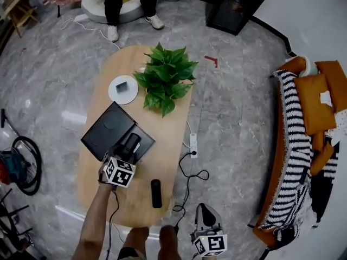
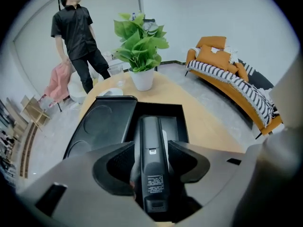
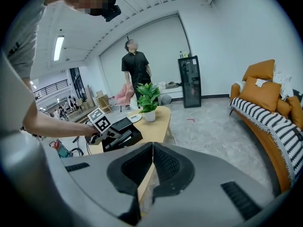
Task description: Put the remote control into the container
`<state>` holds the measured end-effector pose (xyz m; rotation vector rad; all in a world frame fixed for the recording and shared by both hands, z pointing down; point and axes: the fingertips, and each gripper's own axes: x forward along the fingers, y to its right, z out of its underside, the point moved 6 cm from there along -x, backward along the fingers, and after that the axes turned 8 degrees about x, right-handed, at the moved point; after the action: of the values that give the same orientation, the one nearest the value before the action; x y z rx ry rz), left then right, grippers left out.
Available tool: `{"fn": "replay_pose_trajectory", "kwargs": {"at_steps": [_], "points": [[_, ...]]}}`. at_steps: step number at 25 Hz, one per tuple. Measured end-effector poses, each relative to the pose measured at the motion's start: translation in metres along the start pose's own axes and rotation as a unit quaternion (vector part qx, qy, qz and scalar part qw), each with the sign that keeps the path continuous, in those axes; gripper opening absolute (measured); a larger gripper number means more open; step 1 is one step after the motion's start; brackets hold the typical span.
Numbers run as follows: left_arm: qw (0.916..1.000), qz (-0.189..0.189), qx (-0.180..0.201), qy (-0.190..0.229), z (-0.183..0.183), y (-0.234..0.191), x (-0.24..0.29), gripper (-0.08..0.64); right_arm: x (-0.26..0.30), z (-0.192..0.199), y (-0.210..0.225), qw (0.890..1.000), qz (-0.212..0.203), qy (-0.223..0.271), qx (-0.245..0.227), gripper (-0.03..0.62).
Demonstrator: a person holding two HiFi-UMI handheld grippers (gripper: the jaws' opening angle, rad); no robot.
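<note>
While left gripper (image 2: 150, 156) clamps remote control (image 2: 150, 131) over container (image 2: 177, 124), open tabletop (image 2: 203, 126) alongside

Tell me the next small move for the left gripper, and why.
Probably ease the left gripper down a little until the remote control sits inside the black container, then open. The gripper is shut on the remote control, whose far end hangs over the container's open compartment, apparently above its floor.
</note>
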<state>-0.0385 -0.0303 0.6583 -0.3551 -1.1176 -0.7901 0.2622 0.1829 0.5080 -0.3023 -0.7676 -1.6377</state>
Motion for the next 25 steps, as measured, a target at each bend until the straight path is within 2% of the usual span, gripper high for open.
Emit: {"fn": "replay_pose_trajectory", "kwargs": {"at_steps": [8, 13, 19, 25], "points": [[0.9976, -0.03, -0.029, 0.055, -0.014, -0.009, -0.057, 0.221, 0.001, -0.013, -0.015, 1.0, -0.025, 0.014, -0.012, 0.011], [0.9913, -0.047, -0.059, 0.108, -0.018, -0.009, -0.112, 0.218, -0.002, -0.029, -0.029, 0.998, -0.044, 0.028, -0.025, 0.011], [0.9763, -0.081, -0.084, 0.182, -0.027, -0.006, -0.191, 0.179, -0.012, -0.053, -0.048, 0.996, -0.062, 0.044, -0.045, 0.011], [0.9561, -0.113, -0.101, 0.251, -0.024, 0.003, -0.267, 0.132, -0.023, -0.07, -0.069, 0.992, -0.082, 0.058, -0.07, 0.011]]}}
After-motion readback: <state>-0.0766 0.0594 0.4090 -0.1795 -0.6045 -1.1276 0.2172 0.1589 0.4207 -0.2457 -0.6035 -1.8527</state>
